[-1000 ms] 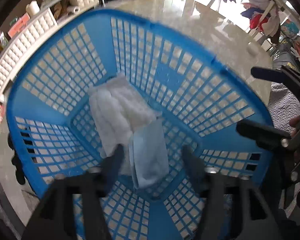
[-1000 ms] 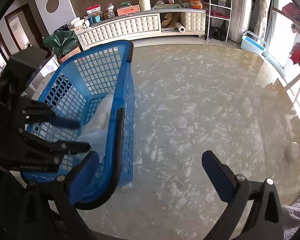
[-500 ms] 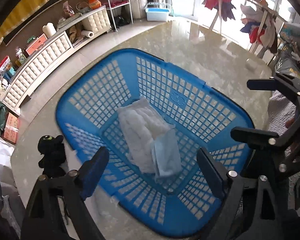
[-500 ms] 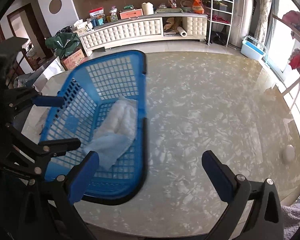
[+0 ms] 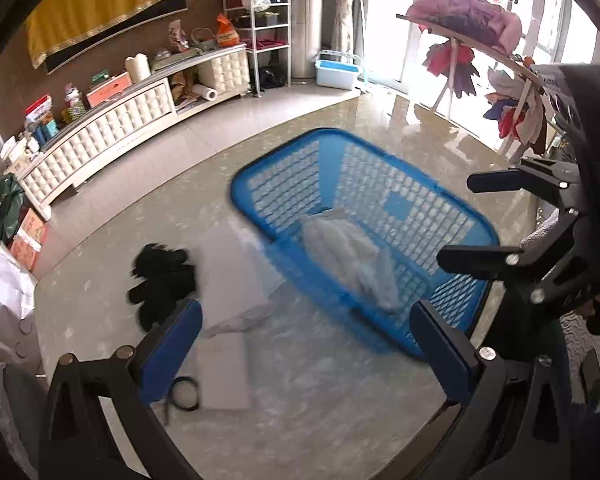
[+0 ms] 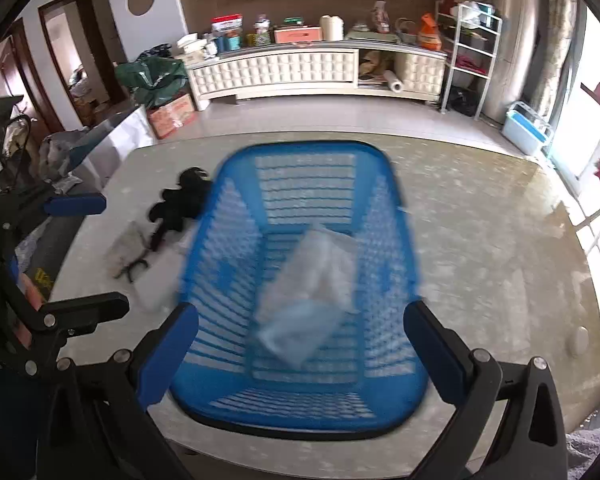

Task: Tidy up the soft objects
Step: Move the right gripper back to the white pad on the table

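Marble tabletop [image 6: 480,264] is carrying, left to right, a black plush toy [image 6: 182,202] and a blue basket [image 6: 306,288] holding white cloth [image 6: 320,268] over light-blue cloth [image 6: 300,332]. Left gripper [image 5: 304,354] and right gripper [image 6: 300,358] are hovering wide apart, gripping nothing.

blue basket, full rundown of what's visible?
The blue basket is a rectangular plastic laundry basket with lattice walls and floor and a solid rounded rim. It stands upright on the glossy table. Inside lie a white folded cloth and a light blue cloth. Neither pair of tongs touches it. Motion blur hides finer detail.
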The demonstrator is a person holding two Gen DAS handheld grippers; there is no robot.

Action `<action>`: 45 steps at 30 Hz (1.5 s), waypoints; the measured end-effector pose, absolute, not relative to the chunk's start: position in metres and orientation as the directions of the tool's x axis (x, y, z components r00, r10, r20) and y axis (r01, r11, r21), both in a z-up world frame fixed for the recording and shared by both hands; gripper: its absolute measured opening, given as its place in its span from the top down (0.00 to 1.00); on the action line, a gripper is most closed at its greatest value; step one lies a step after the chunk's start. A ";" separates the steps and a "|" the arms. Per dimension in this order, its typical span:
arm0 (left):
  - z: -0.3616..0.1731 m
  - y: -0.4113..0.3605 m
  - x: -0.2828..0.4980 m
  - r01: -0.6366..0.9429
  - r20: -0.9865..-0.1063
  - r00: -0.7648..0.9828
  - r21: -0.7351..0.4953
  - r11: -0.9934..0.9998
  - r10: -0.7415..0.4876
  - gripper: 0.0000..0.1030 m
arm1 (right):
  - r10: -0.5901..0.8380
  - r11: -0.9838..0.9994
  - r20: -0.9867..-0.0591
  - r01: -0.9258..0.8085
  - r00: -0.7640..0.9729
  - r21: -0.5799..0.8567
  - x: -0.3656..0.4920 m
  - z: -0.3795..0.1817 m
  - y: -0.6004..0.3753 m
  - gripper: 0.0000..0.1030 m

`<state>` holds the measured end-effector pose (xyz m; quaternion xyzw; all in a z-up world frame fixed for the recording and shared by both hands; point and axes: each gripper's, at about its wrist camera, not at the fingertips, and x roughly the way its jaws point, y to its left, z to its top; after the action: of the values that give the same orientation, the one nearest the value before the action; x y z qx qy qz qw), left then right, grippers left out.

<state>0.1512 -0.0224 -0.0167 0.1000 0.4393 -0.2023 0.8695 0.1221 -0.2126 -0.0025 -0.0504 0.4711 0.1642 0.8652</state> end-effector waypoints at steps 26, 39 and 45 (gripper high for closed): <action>-0.082 0.172 0.144 0.163 -0.857 0.508 -0.002 0.987 -0.086 0.00 | 0.301 0.844 -0.893 -0.529 0.333 0.088 0.159 -0.036 -0.035 0.00; -0.141 0.176 0.161 0.238 -0.903 0.428 0.080 0.968 -0.031 0.00 | 0.259 0.925 -0.955 -0.322 0.144 0.202 0.193 -0.107 -0.007 0.03; -0.165 0.180 0.172 0.250 -0.921 0.389 0.084 0.965 -0.021 0.00 | 0.212 0.952 -0.972 -0.247 0.101 0.182 0.207 -0.133 -0.001 0.03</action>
<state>0.1722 0.1795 -0.1654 0.1047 0.5466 -0.0817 0.8268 0.2072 -0.0009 -0.1334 -0.0135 0.6525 0.1547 0.7417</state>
